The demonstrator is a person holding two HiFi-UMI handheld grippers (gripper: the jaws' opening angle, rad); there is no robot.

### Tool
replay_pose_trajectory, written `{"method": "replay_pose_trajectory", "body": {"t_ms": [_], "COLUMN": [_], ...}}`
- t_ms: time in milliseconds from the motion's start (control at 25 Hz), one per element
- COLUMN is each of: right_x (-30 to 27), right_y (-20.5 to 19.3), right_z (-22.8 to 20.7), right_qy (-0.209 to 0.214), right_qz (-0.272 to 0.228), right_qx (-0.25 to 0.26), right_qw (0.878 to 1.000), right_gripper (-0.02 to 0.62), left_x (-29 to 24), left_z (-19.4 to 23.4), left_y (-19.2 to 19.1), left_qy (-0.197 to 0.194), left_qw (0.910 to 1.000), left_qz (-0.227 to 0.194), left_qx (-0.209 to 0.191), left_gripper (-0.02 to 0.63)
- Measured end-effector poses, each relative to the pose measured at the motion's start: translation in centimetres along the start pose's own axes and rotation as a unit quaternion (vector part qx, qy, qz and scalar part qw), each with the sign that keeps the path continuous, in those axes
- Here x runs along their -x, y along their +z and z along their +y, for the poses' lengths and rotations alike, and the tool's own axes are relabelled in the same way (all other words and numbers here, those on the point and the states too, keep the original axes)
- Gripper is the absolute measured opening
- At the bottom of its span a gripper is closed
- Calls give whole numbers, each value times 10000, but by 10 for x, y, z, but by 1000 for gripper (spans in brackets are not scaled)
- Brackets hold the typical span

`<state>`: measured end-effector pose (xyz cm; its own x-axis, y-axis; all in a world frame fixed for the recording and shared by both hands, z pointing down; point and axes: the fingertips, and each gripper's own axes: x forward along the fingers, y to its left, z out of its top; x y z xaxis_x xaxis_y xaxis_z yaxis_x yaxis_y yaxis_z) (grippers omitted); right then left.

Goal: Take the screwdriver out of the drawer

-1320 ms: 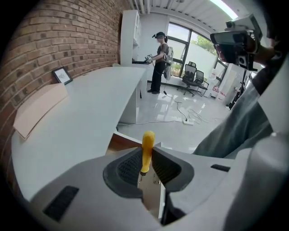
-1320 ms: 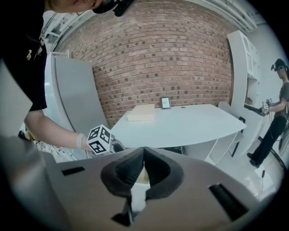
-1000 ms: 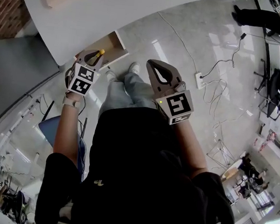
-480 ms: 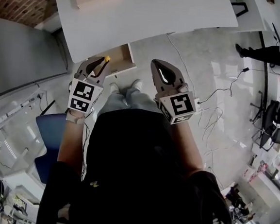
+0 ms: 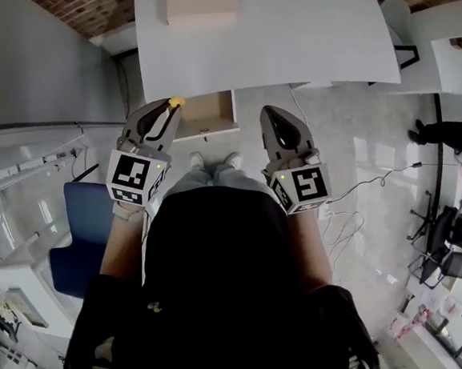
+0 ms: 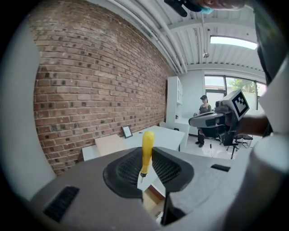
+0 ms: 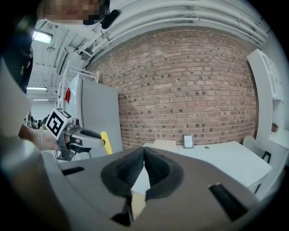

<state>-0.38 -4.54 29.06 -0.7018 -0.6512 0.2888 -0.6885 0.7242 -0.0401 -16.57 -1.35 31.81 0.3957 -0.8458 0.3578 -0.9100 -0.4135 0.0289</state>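
Yellow-handled screwdriver (image 5: 175, 102) now up, clear of the drawer (image 5: 211, 115).
My left gripper (image 5: 168, 108) clamps it, lifted since a second ago; right gripper (image 5: 274, 116) closed, empty; removal looks done.

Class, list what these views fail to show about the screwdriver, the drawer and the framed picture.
- Tip of the screwdriver: left gripper view, hidden low between the pads of the left gripper.
- Contents of the drawer: head view, too small, partly under the table.
- Image in the framed picture: right gripper view, too small.
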Motion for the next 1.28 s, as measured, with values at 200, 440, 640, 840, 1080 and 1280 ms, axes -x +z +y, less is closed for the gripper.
{"method": "replay_pose_trajectory", "body": {"t_ms": [200, 440, 640, 840, 1080, 1280], "right_x": [-1, 4, 4, 0, -9, -12], "right_y": [26, 47, 53, 57, 58, 55], "right_z": [8, 13, 13, 14, 21, 20], "right_qy": [189, 345, 406, 462, 549, 549], "right_qz": [-322, -502, -518, -528, -580, -501], "right_qx": [36, 120, 158, 209, 272, 256], "right_qw": [9993, 9981, 9977, 9973, 9964, 9969], "right_gripper": [11, 11, 11, 11, 9, 9], "left_x": [28, 50, 58, 60, 58, 52], "left_z": [14, 16, 15, 19, 27, 30], "left_y": [24, 38, 43, 48, 45, 45], "left_qy": [358, 651, 767, 864, 923, 908], "left_qw": [9989, 9962, 9946, 9935, 9927, 9928], "left_qz": [-313, -576, -702, -743, -770, -770], "left_qx": [-31, 16, 17, 49, 95, 131], "left_gripper": [69, 69, 69, 69, 69, 69]}}
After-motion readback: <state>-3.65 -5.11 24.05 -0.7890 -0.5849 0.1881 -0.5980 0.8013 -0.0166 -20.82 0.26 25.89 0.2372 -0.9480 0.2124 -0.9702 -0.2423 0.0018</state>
